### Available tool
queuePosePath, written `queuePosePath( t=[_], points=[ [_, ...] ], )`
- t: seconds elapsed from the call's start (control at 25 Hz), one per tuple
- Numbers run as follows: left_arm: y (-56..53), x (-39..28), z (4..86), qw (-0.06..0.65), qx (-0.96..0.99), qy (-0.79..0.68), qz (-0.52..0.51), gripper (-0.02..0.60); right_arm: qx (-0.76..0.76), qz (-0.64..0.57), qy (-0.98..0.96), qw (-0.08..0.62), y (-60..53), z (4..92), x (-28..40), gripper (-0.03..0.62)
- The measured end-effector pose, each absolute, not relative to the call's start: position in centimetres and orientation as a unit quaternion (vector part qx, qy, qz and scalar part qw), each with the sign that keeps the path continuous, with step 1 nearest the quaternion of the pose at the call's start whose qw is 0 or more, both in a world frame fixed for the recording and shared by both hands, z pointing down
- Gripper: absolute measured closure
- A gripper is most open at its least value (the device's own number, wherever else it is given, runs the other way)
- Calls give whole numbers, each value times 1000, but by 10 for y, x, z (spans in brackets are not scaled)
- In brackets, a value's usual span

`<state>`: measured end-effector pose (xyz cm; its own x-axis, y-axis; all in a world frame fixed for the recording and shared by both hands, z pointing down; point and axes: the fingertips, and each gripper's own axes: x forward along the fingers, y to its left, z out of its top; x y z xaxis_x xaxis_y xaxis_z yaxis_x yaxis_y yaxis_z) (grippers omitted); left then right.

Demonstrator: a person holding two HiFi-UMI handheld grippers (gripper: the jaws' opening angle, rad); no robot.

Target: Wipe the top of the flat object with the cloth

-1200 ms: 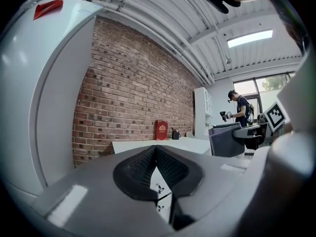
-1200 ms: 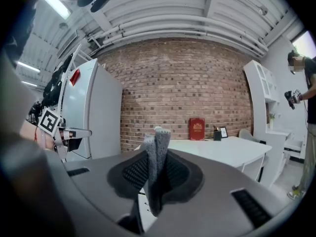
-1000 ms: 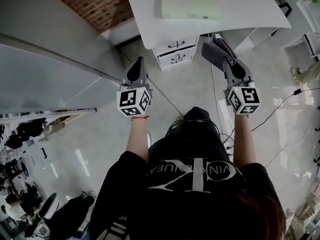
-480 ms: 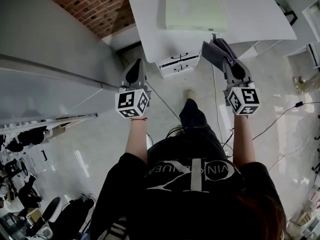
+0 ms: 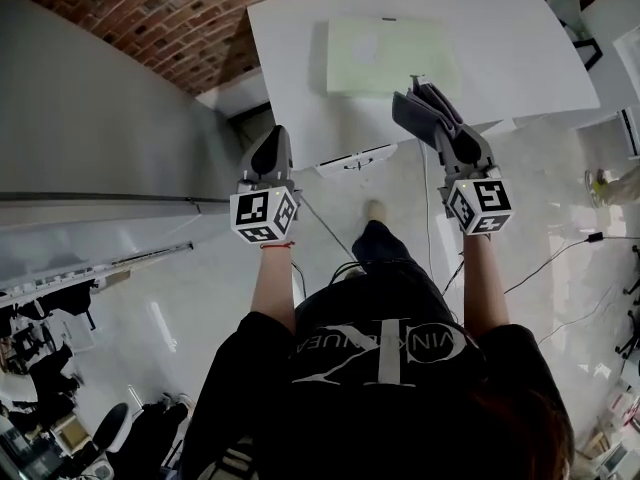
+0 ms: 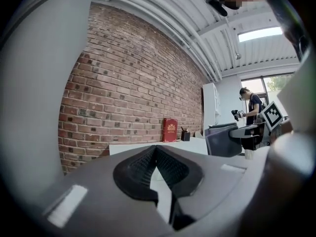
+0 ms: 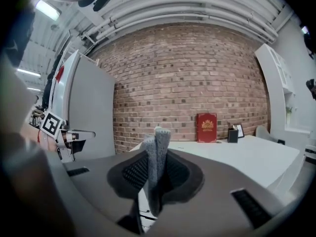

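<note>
A pale green flat object (image 5: 390,56) lies on the white table (image 5: 290,48) ahead of me. My right gripper (image 5: 441,125) is shut on a folded grey cloth (image 5: 422,106), which hangs over the table's front edge just short of the flat object's near right corner. In the right gripper view the cloth (image 7: 157,144) stands upright, pinched between the jaws of the right gripper (image 7: 154,174). My left gripper (image 5: 273,140) is shut on nothing, held level with the right one and left of the table's near corner. In the left gripper view the left gripper (image 6: 156,151) has its jaws meeting at the tips.
A red book (image 7: 206,128) and a black holder (image 7: 232,134) stand at the table's far end by the brick wall. White drawers (image 5: 352,158) sit under the table. A grey partition (image 5: 100,158) is on my left. Cables (image 5: 560,238) lie on the floor. A person (image 6: 253,107) stands far right.
I have stepped toward the table, so it and the flat object are nearer. Both grippers moved forward; the cloth now reaches over the table's edge.
</note>
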<state>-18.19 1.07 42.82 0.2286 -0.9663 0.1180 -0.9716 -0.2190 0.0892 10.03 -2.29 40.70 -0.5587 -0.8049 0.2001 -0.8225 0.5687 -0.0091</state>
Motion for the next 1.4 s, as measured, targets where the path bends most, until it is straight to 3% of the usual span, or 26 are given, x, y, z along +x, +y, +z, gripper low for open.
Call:
queuePosePath(
  t=[0.64, 1.4],
  points=[
    [-92, -179, 441, 86, 756, -648, 29, 571, 403, 62, -906, 109, -143, 423, 81, 543],
    [-154, -153, 477, 120, 803, -578, 85, 569, 373, 121, -910, 137, -215, 438, 28, 543]
  ],
)
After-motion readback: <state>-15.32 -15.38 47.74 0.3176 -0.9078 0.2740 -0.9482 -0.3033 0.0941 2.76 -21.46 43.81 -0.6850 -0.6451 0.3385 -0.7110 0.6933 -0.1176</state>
